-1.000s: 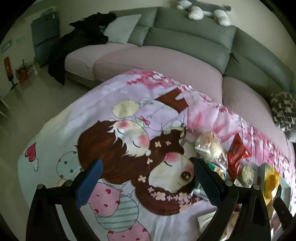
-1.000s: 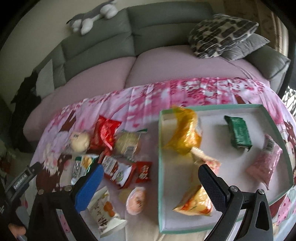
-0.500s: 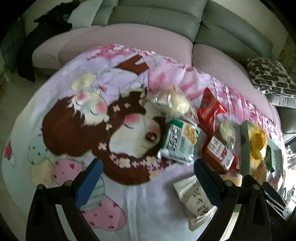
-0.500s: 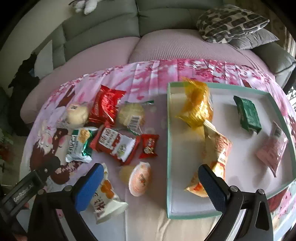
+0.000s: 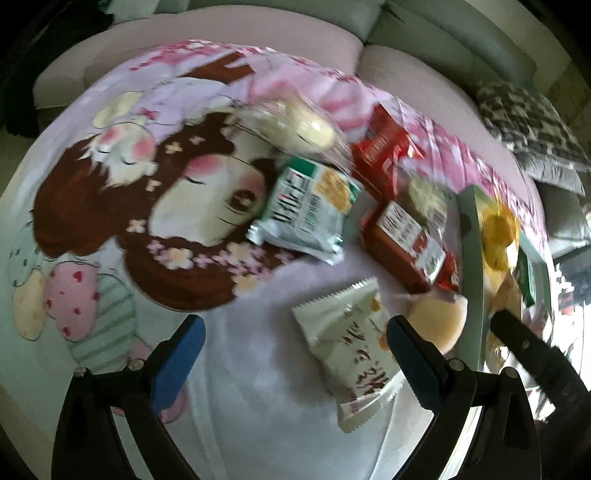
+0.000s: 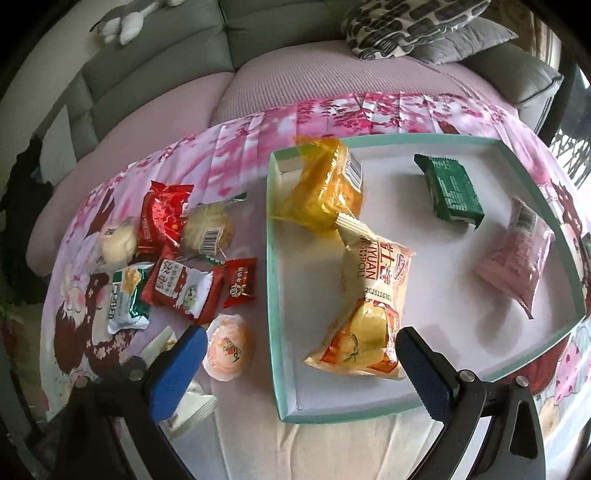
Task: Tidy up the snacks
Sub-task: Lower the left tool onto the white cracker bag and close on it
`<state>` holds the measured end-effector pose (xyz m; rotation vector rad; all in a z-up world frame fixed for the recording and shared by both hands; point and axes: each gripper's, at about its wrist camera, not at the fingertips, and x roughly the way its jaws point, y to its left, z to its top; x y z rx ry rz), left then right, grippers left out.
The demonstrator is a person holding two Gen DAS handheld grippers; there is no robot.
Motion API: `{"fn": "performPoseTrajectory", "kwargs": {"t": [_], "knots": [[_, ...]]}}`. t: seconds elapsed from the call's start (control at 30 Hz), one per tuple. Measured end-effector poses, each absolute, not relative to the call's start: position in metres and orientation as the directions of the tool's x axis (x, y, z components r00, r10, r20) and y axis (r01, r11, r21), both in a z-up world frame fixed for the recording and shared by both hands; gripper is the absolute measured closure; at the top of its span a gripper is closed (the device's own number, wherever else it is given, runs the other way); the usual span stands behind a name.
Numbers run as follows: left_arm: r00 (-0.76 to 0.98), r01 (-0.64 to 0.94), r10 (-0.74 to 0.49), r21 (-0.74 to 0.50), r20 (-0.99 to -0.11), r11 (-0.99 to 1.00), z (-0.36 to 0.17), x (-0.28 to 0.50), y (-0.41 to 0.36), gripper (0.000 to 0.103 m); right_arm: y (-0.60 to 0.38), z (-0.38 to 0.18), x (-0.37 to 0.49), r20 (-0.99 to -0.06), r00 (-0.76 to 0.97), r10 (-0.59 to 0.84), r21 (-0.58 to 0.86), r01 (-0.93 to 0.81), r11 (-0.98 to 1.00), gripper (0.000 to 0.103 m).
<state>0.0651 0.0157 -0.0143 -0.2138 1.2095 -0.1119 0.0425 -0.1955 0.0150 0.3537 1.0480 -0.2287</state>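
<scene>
A teal-rimmed white tray holds a yellow packet, an orange egg-roll packet, a green packet and a pink packet. Loose snacks lie left of it: a red packet, a red-and-white packet, a green-and-white packet, a round orange cake. My right gripper is open and empty above the tray's near left corner. My left gripper is open and empty, just above a white packet. The tray also shows in the left wrist view.
The snacks lie on a cartoon-print cloth over a table. A grey and mauve sofa with a patterned cushion stands behind it. The right gripper's body shows at the right of the left wrist view.
My left gripper swung right and closer to the loose snacks, so the white packet now lies between its fingers. My right gripper moved forward over the tray's near corner.
</scene>
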Motion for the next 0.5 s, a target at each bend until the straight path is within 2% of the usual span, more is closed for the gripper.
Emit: {"fn": "performPoseTrajectory", "kwargs": {"t": [0.2, 0.5], "knots": [[0.305, 0.046, -0.216, -0.212, -0.928, 0.976, -0.025, 0.064, -0.013, 0.005, -0.201, 0.013, 0.045, -0.877, 0.481, -0.001, 0.197, 0.362, 0.911, 0.000], [0.278, 0.112, -0.149, -0.122, -0.949, 0.986, -0.035, 0.063, -0.049, 0.005, -0.205, 0.012, 0.045, -0.876, 0.482, 0.003, 0.208, 0.373, 0.904, 0.000]]}}
